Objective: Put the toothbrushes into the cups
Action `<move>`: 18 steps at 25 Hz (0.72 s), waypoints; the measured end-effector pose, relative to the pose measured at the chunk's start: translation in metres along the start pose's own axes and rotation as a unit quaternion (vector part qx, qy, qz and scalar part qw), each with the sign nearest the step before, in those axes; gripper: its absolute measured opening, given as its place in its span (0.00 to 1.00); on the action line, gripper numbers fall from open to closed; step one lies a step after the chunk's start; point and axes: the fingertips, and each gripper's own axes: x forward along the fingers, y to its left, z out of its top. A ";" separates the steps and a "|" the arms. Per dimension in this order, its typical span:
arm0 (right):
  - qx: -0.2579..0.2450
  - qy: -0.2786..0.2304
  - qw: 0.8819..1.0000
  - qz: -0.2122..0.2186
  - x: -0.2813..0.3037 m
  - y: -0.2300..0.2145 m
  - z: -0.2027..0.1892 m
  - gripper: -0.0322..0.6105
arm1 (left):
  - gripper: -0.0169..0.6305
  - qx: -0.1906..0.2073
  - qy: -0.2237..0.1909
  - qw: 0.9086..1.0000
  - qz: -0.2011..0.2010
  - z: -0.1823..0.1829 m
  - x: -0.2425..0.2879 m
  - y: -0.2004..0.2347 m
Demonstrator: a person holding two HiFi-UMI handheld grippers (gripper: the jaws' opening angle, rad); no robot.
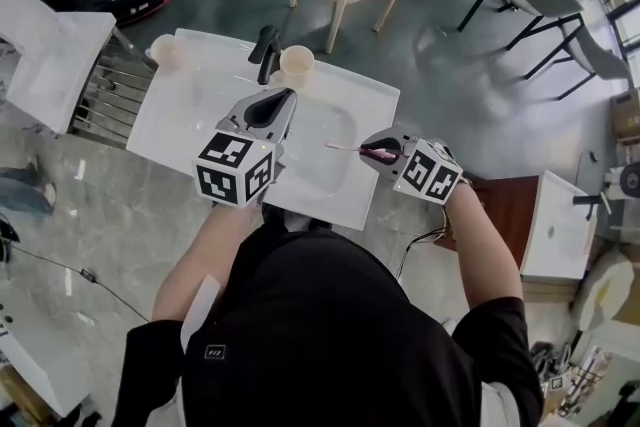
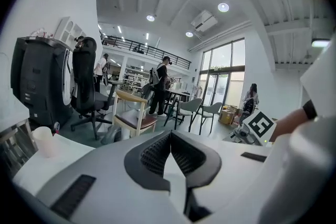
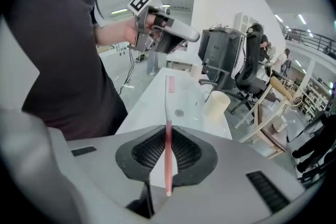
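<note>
Carry step, one brush in hand. My right claw (image 1: 378, 153) is clamped on the pink toothbrush (image 1: 345, 149) by its handle, bristle end sticking out ahead over the white basin (image 1: 180, 115). My left claw (image 1: 268, 107) is closed on nothing, held above the basin near the faucet (image 1: 266, 50). The near cup (image 1: 297, 62) stands just beside the faucet; the second cup (image 1: 161, 50) sits at the far left corner. Next, I judge: bring the brush over the near cup, tip it upright, lower it in, release
</note>
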 end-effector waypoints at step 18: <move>0.145 -0.245 0.958 -0.041 -0.022 -0.043 0.114 0.13 | 0.05 0.038 -0.030 0.998 0.030 0.031 -0.038 0.034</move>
